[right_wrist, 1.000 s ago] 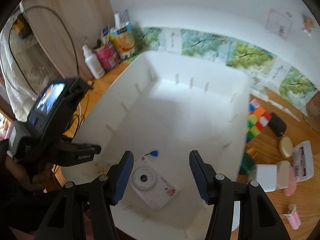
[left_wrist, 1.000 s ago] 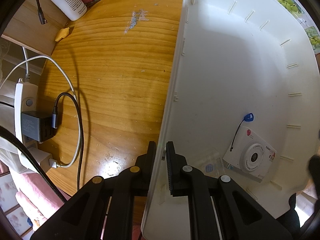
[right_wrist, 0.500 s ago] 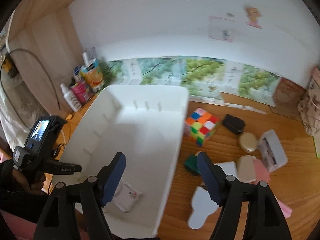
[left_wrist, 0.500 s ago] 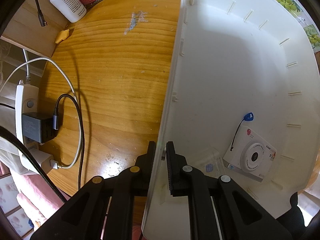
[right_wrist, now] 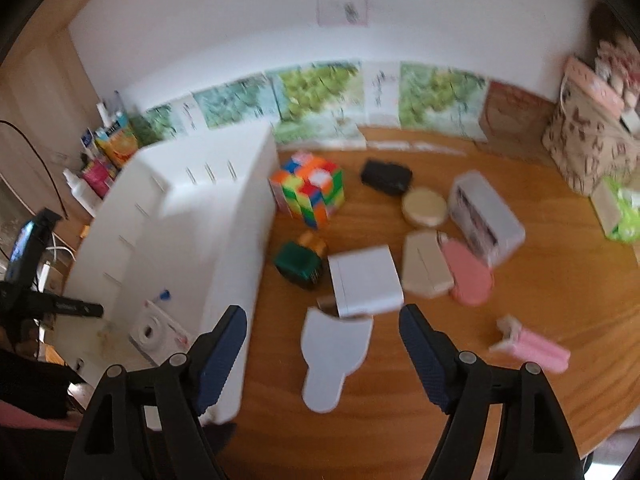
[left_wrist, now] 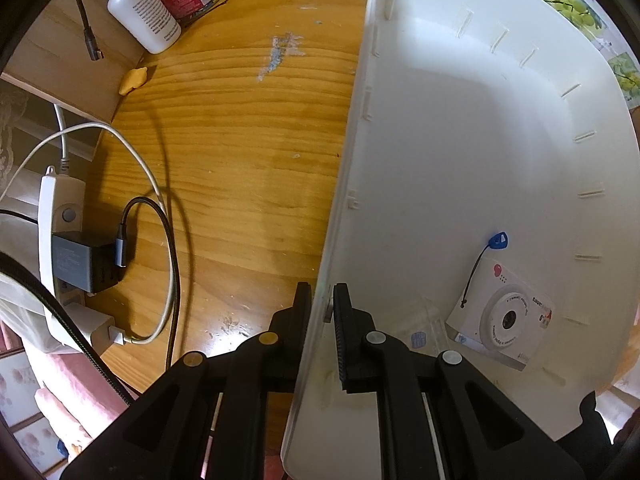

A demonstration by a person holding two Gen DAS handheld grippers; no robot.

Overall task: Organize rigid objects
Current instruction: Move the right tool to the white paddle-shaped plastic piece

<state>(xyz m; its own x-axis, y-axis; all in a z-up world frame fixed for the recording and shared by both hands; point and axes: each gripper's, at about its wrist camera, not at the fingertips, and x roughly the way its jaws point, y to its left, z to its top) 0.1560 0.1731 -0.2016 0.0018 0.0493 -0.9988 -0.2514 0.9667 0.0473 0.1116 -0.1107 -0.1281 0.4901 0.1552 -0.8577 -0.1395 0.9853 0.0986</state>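
My left gripper (left_wrist: 321, 300) is shut on the left wall of the white bin (left_wrist: 460, 152), one finger outside and one inside. A white toy camera (left_wrist: 504, 316) with a blue tag lies on the bin floor; the right wrist view shows the same toy camera (right_wrist: 154, 332) in the bin (right_wrist: 240, 216). My right gripper (right_wrist: 323, 322) hovers over the wooden table right of the bin, its jaws opening with nothing between them. Below it lie a white paddle-shaped piece (right_wrist: 332, 356), a white box (right_wrist: 364, 280), a colour cube (right_wrist: 308, 190) and a green object (right_wrist: 298, 262).
Also on the table: a black case (right_wrist: 386, 176), a gold round tin (right_wrist: 424, 206), a beige box (right_wrist: 424, 268), pink items (right_wrist: 470, 276) (right_wrist: 532, 350), a white container (right_wrist: 486, 216). Left of the bin are a power strip with cables (left_wrist: 64, 248) and bottles (left_wrist: 140, 12).
My right gripper swung from above the bin and camera to over the table right of the bin, and its jaws spread wider. The left gripper kept its hold on the bin wall.
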